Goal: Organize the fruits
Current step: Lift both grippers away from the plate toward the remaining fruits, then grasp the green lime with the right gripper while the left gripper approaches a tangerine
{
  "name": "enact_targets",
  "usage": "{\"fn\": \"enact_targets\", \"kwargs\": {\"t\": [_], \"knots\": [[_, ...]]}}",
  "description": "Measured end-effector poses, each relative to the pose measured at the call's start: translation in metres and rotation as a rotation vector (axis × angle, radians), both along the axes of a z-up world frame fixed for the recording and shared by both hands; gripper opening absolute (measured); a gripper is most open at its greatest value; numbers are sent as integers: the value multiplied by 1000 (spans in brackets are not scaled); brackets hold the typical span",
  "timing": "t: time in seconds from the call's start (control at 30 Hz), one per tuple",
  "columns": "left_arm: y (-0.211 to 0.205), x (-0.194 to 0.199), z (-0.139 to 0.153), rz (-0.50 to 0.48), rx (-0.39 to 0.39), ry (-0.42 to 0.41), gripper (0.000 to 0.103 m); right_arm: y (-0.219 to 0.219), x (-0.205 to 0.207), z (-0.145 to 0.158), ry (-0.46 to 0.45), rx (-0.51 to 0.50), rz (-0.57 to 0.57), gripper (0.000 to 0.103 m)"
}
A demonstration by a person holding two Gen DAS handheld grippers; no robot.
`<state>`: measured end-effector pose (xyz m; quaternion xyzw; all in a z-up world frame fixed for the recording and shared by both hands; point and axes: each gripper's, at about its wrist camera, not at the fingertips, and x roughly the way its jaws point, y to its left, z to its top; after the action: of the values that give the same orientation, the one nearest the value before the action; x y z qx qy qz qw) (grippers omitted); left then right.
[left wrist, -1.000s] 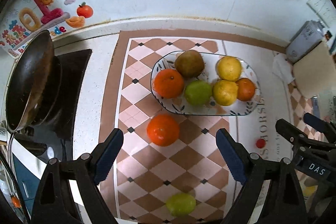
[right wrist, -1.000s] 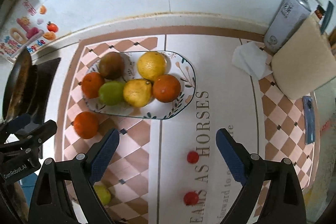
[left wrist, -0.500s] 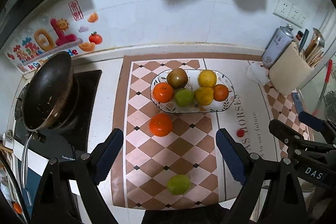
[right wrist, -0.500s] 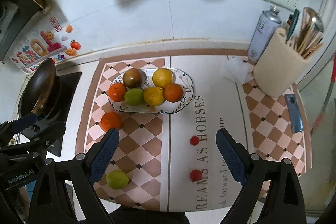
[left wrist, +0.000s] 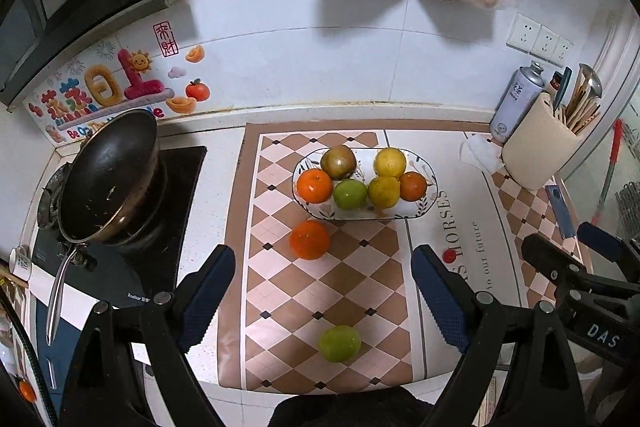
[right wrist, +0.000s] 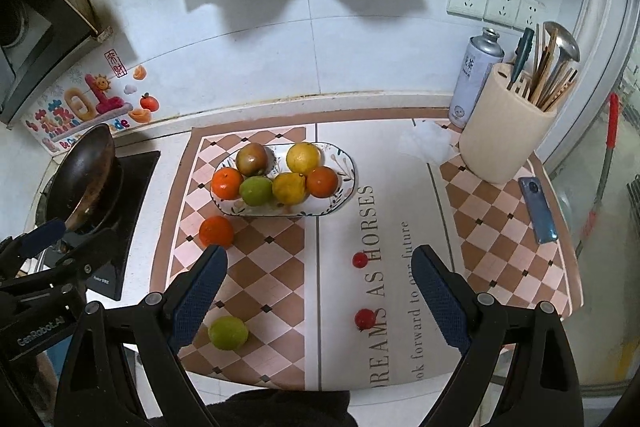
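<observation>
Both my grippers, left and right, hang with jaws spread wide, holding nothing. Loose orange sits just beside the plate, lime nearer me. I'd guess they're firm, roll easily; pinch across the middle.

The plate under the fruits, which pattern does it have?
White plate with small leaf and flower sprigs, clearest in the right wrist view.

Oval patterned plate holding 6 fruits, loose orange just beside it, green fruit near mat's front edge
</observation>
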<state>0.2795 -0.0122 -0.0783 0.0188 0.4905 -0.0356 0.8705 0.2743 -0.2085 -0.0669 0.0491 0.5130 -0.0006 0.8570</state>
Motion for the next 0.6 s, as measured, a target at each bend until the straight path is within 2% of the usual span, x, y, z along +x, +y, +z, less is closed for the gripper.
{"fn": "enact_targets", "kwargs": {"t": [0.1, 0.2, 0.3, 0.47, 0.6], "knots": [[-3, 1, -5, 6, 18, -4, 90, -1, 0, -7, 17, 37, -7, 95], [-6, 5, -19, 1, 41, 20, 103, -1, 1, -21, 48, 77, -14, 95], [-5, 9, -36, 10, 56, 39, 103, 0, 5, -42, 95, 112, -25, 95], [12, 13, -75, 61, 105, 104, 103, 13, 13, -97, 221, 175, -7, 95], [41, 7, -127, 135, 211, 201, 103, 41, 17, -162, 379, 246, 51, 95]]}}
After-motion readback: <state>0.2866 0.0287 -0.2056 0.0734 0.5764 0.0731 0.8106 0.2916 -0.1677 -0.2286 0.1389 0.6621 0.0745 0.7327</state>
